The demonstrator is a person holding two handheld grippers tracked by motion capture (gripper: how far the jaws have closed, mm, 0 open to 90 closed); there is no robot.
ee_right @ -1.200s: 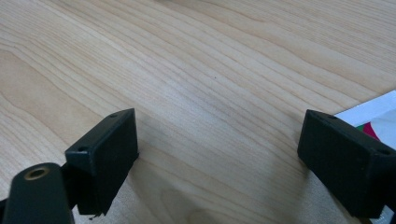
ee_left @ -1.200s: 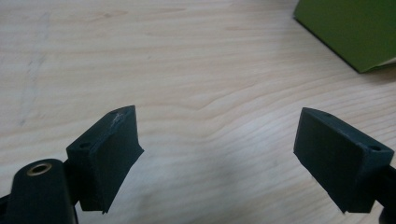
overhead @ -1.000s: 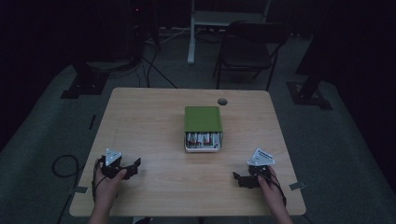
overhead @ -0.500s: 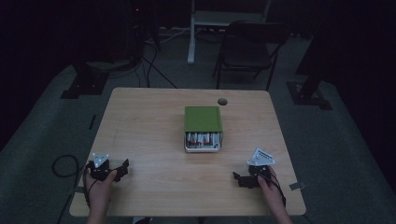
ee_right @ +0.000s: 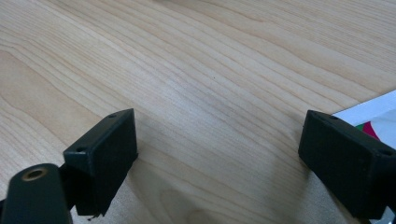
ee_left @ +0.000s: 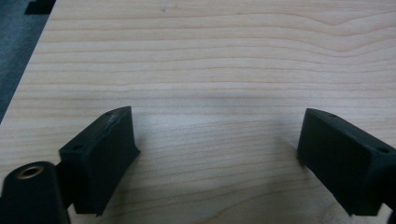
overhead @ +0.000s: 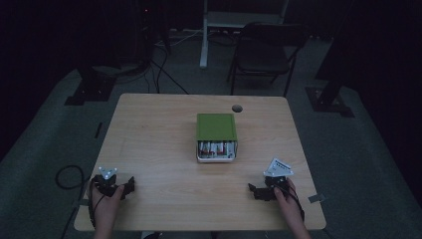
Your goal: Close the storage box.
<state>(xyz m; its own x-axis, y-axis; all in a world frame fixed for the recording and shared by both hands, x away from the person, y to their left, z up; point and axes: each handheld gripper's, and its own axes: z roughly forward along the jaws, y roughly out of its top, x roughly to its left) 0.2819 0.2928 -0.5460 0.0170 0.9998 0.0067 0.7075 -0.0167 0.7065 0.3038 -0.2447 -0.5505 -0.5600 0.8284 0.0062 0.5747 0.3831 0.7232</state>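
Resting low at the frame's bottom corners, left gripper (overhead: 130,186) jaws just widened, nothing between, right gripper (overhead: 253,190) jaws wide and empty, green-lidded box of batteries (overhead: 216,137) mid-frame on pale wooden table (overhead: 154,134), well apart from both.

Dim, murky high view; brighter, slightly soft gripper views.

Green box (overhead: 216,127), pale woodgrain table (overhead: 159,139)

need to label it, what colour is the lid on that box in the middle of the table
Green lid, clearest in the high view.
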